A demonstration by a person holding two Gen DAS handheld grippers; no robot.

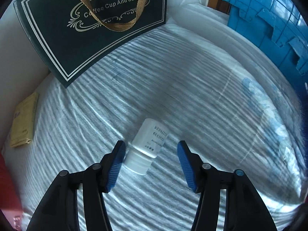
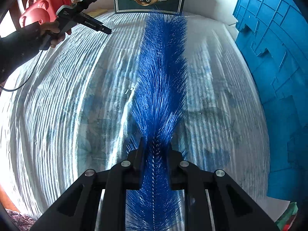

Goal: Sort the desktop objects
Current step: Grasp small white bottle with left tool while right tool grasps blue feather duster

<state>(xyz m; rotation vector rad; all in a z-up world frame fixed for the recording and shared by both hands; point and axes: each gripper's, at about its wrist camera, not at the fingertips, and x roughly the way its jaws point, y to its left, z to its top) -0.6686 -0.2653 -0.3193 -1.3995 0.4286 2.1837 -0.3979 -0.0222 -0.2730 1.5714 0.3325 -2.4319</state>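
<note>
Left wrist view, left gripper [image 1: 151, 150] tilted down, jaws parted around white bottle [image 1: 147, 145], right gripper [image 2: 156, 146] clenched on blue brush [image 2: 163, 77]

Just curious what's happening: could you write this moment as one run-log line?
left tool: open, around lying white bottle | right tool: shut on blue brush | blue crate: right of cloth

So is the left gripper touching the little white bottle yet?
Cannot tell. In the left wrist view the left gripper straddles the white bottle; one pad sits against its cap edge, the other is clearly apart.
</note>
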